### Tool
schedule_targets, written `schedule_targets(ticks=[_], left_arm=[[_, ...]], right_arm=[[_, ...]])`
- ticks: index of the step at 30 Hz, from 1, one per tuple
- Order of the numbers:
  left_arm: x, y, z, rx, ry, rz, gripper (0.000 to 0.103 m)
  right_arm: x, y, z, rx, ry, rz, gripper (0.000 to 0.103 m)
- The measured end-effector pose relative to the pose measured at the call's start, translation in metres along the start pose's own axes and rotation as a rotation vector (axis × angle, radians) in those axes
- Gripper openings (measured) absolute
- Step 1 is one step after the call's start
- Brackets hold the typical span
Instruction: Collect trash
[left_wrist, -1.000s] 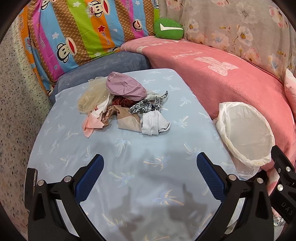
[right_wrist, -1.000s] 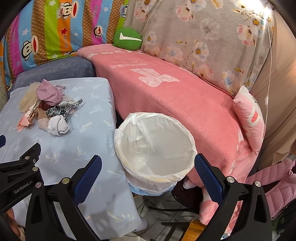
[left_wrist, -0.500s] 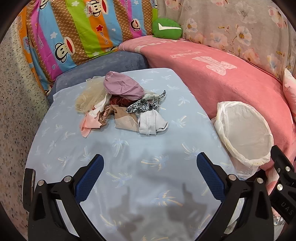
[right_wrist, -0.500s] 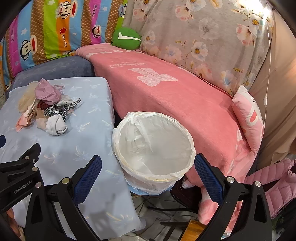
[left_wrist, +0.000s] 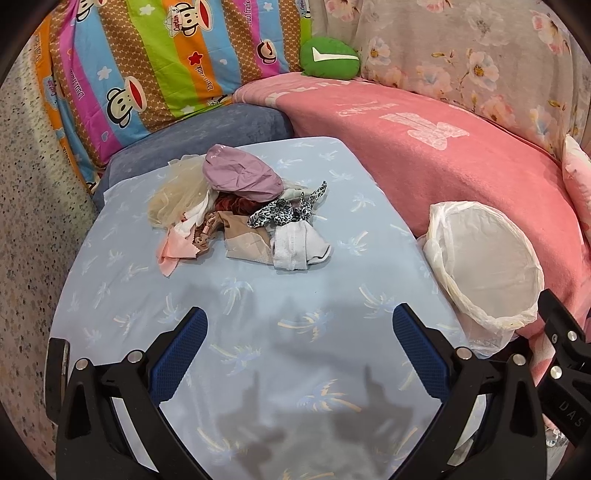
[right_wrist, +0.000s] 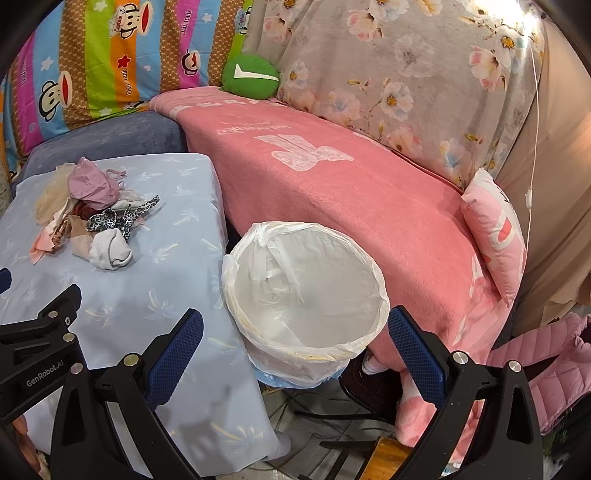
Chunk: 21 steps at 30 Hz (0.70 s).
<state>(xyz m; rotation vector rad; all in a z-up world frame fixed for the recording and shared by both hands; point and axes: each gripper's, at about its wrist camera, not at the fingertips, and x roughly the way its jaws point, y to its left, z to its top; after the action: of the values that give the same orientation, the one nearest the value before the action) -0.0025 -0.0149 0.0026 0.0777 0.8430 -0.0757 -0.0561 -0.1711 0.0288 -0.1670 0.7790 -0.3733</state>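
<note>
I held both grippers spread wide and empty: left gripper (left_wrist: 297, 345) over the table (left_wrist: 258, 332), short of the trash pile (left_wrist: 236, 210); right gripper (right_wrist: 295, 350) above the lined bin (right_wrist: 306, 291) beside the table's edge.

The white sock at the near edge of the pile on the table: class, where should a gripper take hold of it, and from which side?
Probably the white sock's bunched middle, coming from the open near side of the table. It lies outermost in the pile, partly atop a beige piece, so a top-down pinch by the open left gripper likely lifts it alone.
</note>
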Motion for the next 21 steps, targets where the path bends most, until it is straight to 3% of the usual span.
schedule_targets(ticks=[21], left_arm=[[-0.0017, -0.0015, 0.0066, -0.002, -0.011, -0.013, 0.096]], right_arm=[[0.0012, -0.0013, 0.0064, 0.009, -0.004, 0.005, 0.097]])
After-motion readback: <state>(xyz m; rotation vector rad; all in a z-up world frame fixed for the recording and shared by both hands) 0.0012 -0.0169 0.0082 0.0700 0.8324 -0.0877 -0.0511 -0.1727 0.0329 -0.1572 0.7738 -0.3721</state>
